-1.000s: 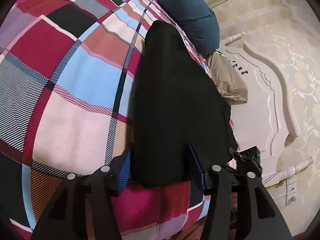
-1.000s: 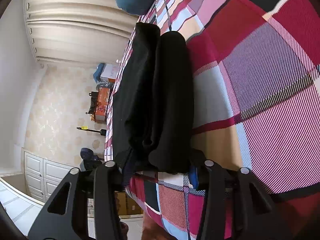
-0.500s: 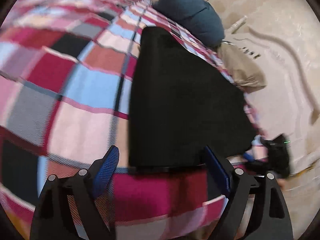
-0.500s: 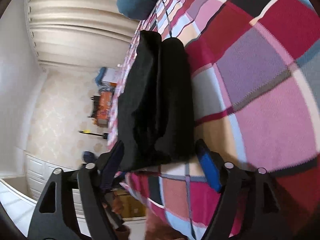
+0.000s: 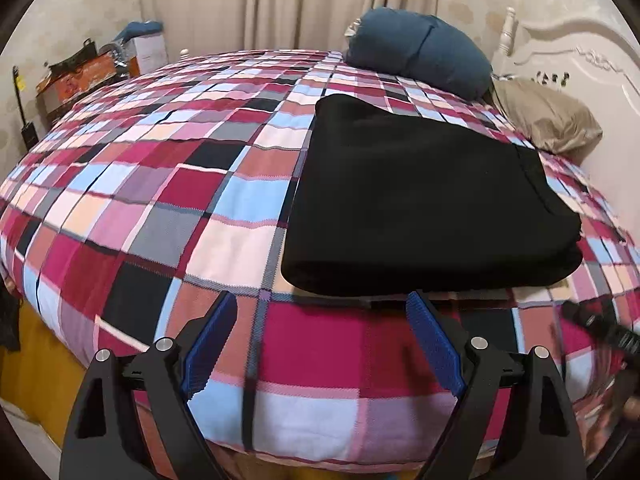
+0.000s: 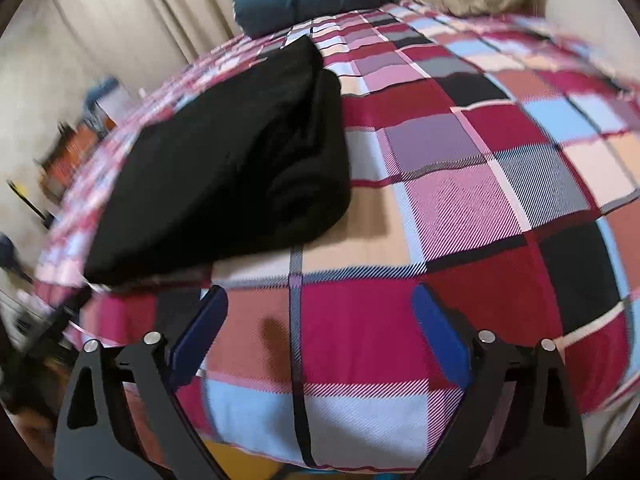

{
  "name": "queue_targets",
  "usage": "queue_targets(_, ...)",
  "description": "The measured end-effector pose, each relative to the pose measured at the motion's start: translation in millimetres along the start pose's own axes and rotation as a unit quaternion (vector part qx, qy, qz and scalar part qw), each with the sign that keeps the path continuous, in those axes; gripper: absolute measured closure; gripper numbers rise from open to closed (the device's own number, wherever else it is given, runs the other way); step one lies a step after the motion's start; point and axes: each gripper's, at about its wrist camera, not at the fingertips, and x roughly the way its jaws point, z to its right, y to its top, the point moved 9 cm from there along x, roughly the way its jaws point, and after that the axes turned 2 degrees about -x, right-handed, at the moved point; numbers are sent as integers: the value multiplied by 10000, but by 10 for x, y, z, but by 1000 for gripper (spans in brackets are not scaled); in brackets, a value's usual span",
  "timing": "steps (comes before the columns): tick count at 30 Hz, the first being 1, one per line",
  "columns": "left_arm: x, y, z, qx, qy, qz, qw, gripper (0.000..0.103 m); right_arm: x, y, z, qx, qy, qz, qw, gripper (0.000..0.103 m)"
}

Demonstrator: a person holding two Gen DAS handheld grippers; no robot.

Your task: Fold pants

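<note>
The black pants (image 5: 420,200) lie folded into a thick rectangle on the plaid bedspread (image 5: 168,184), near the bed's front edge. My left gripper (image 5: 322,300) is open just short of their near edge, nothing between its blue pads. In the right wrist view the same folded pants (image 6: 224,176) lie up and to the left. My right gripper (image 6: 320,296) hovers over bare plaid bedspread (image 6: 460,208) to their right, its jaws still opening and empty.
A dark blue pillow (image 5: 416,50) and a beige pillow (image 5: 548,120) lie at the head of the bed by the white headboard (image 5: 580,52). Curtains (image 5: 288,4) hang behind. Boxes and clutter (image 5: 80,76) stand beyond the bed's far left side.
Both grippers let go of the pants' near edge, opened wide and pulled back and up. Both views rolled upright, so the whole folded stack now shows lying flat.
</note>
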Motion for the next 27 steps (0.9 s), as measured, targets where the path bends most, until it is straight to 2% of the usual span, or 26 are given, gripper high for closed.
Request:
queue_targets(2,-7,-1,23,-76,-78,24,9999,18,12,-32,-60,-132,-93,30,9999,7)
queue_targets(5,-20,-11,90,8,-4,88,10000,18,-19,-95,-179,-228,-119,132,9996,7)
queue_targets(10,-4,-100,151,60,-27,-13,10000,18,-54,-139,-288,-349,-165,220,9990,7)
queue_targets(27,79,-247,160,13,12,-282,9996,18,-4,-135,-332,-455,-195,198,9986,7)
